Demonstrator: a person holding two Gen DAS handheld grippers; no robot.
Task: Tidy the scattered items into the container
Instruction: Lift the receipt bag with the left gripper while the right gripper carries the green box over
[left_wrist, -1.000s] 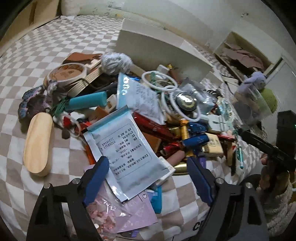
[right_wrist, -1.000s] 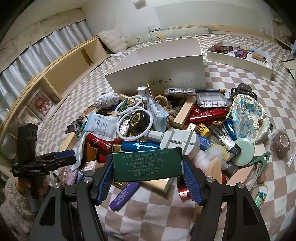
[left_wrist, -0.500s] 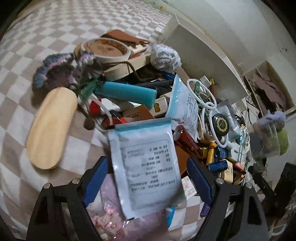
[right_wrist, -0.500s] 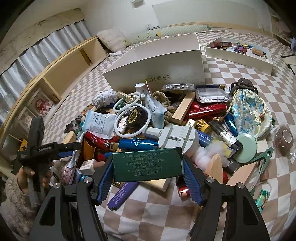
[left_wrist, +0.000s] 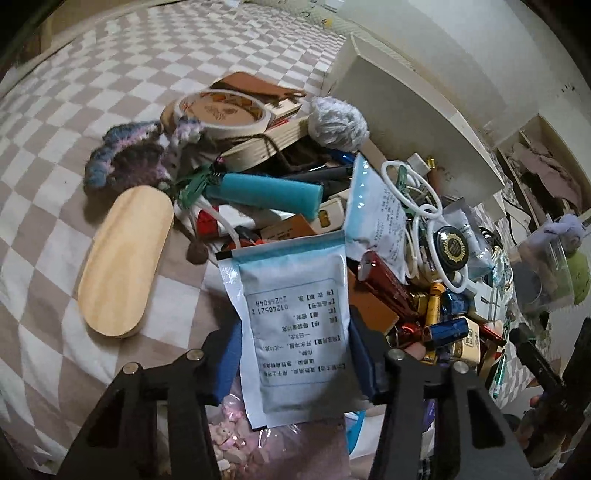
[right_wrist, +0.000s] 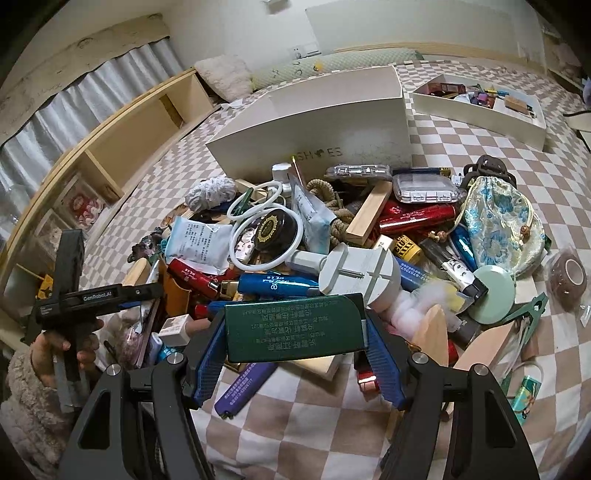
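Our left tool (left_wrist: 295, 354) has just closed on the pale blue printed sachet (left_wrist: 291, 321); our right tool (right_wrist: 295, 347) grips the dark green flat box (right_wrist: 293, 326). Next we carry both to the white shoebox (right_wrist: 314, 122), upper centre.

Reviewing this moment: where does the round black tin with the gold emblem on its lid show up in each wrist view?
Left wrist view: the round black tin with the gold emblem lies at right of centre, ringed by the white cable loops.
Right wrist view: the tin sits left of centre, above the middle of the pile, inside the same loops.
Shared landmark: the white shoe box stands behind the pile in both.
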